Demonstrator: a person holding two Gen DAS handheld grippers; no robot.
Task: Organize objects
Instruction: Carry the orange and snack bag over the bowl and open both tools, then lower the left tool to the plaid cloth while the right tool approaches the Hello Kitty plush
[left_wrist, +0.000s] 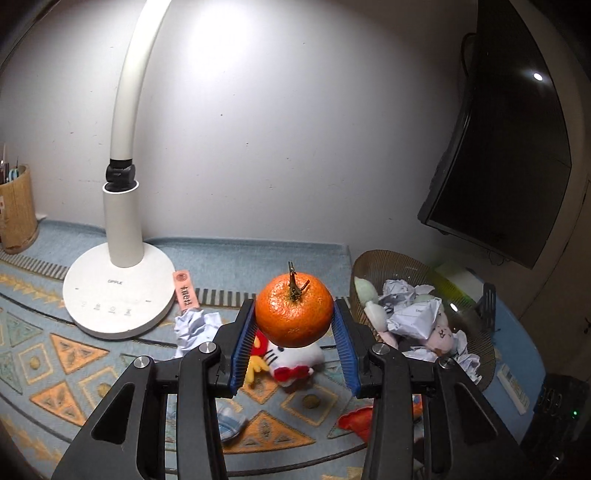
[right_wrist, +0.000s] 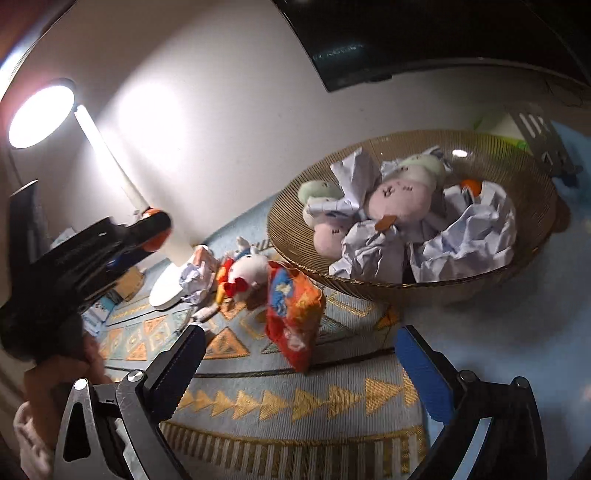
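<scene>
The left gripper is clamped on a tangerine, stem upward; the wicker basket lies ahead to its right. The right gripper, nearer the basket, stands wide and empty.

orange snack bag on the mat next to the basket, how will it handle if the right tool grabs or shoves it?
The snack bag looks crinkled and puffy, so it will probably deform and feel light rather than stiff. Its glossy film may slip between the right tool pads unless pinched at an edge. It stands tilted on the mat, so a push would likely topple it, not slide it.
</scene>
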